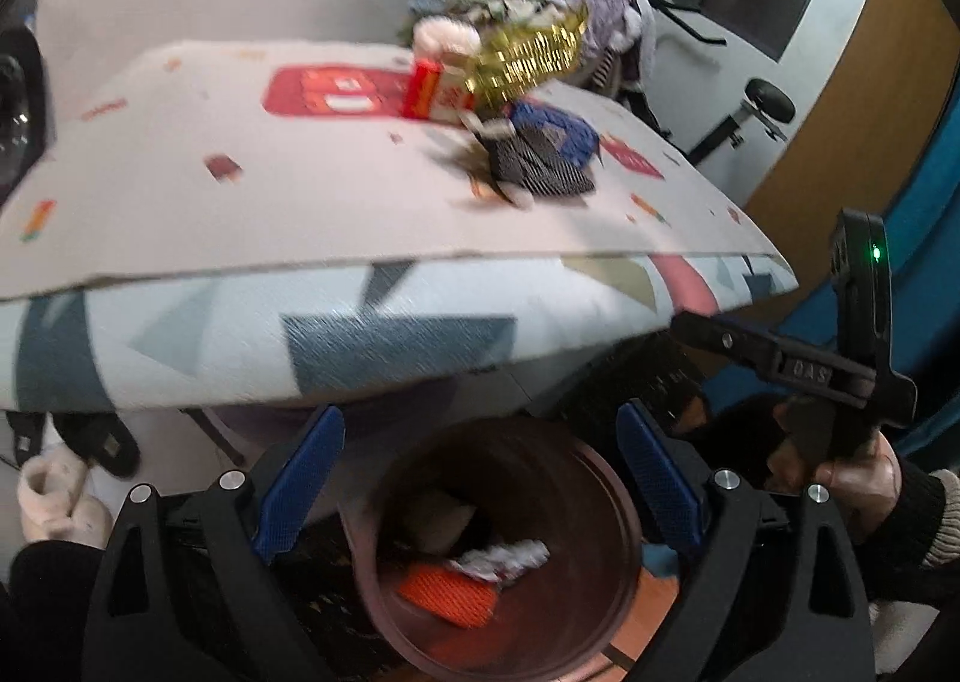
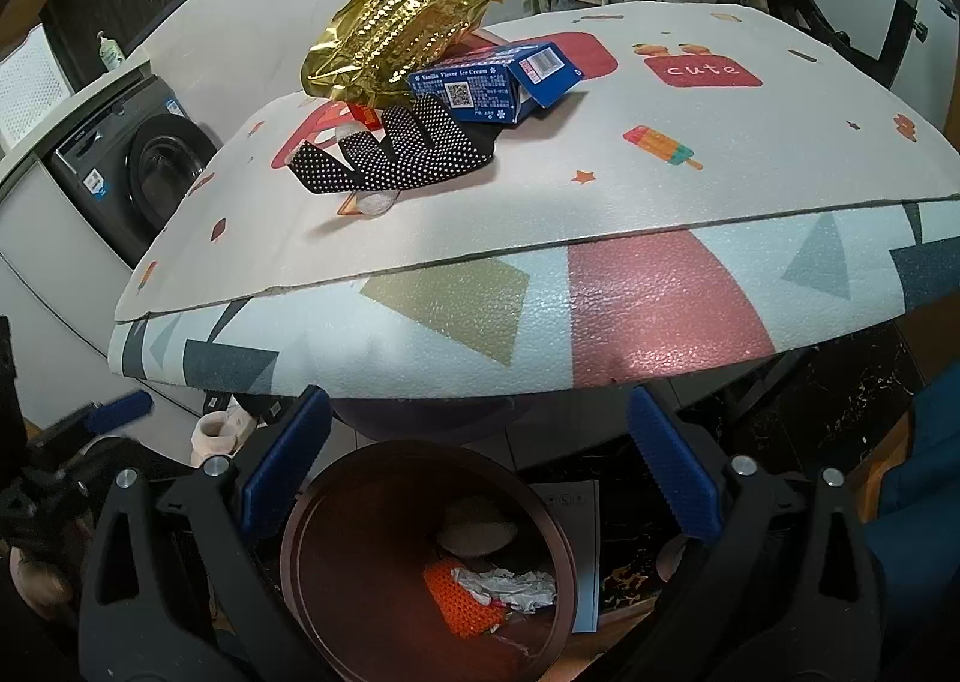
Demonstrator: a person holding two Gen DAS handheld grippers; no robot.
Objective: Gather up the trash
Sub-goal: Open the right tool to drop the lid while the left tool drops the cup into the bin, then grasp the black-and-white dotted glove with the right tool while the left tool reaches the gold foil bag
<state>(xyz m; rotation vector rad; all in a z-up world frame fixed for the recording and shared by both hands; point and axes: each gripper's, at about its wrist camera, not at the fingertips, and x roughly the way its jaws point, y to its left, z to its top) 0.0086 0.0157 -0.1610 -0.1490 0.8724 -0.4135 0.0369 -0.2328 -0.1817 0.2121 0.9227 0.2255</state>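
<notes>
Trash sits in the bin (image 2: 300,550) at lower centre. Both the left gripper (image 1: 480,496) and right gripper (image 2: 480,478) gape wide, empty. Foil bag (image 2: 396,16) lies upper left on the counter (image 2: 720,166).

- The left black two-finger gripper with blue ribbed pads (image 1: 480,487) has its fingers spread wide apart and holds nothing between them.
- The right black two-finger gripper with blue ribbed pads (image 2: 480,472) also has its fingers spread wide, with nothing held between them.
- In the left wrist view, the person's right hand (image 1: 852,478) is wrapped around the right gripper's handle, a dark sleeve at the wrist.
</notes>
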